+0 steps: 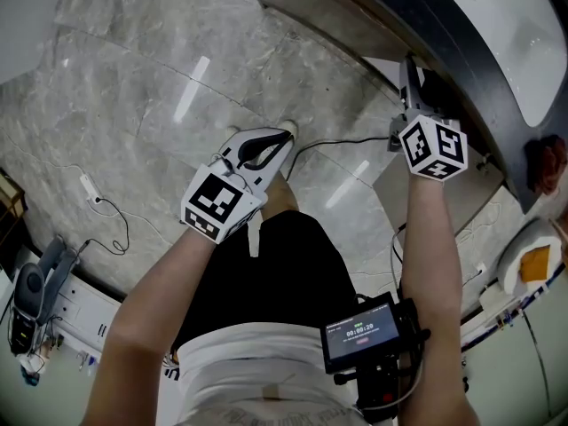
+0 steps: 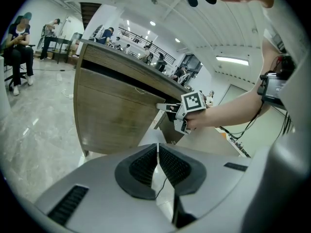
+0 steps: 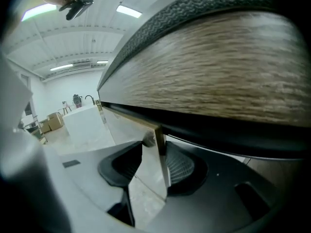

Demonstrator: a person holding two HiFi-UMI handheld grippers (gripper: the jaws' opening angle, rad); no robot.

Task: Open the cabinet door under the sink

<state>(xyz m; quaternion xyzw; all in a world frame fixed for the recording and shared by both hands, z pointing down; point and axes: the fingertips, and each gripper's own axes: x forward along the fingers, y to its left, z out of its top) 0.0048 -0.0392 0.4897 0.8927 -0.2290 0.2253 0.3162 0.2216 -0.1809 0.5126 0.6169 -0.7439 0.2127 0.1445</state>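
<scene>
The right tool (image 3: 154,147), seen in the upper right of the head view below the sink (image 1: 524,34), has its jaws apart. The thin edge of the wooden door (image 3: 160,147) stands between them in the middle of the right gripper view, very near the right pad and apart from the left one. The left tool (image 2: 158,154) is closed on nothing and hangs over the floor (image 1: 133,78), left of centre in the head view, well apart from the door.
</scene>
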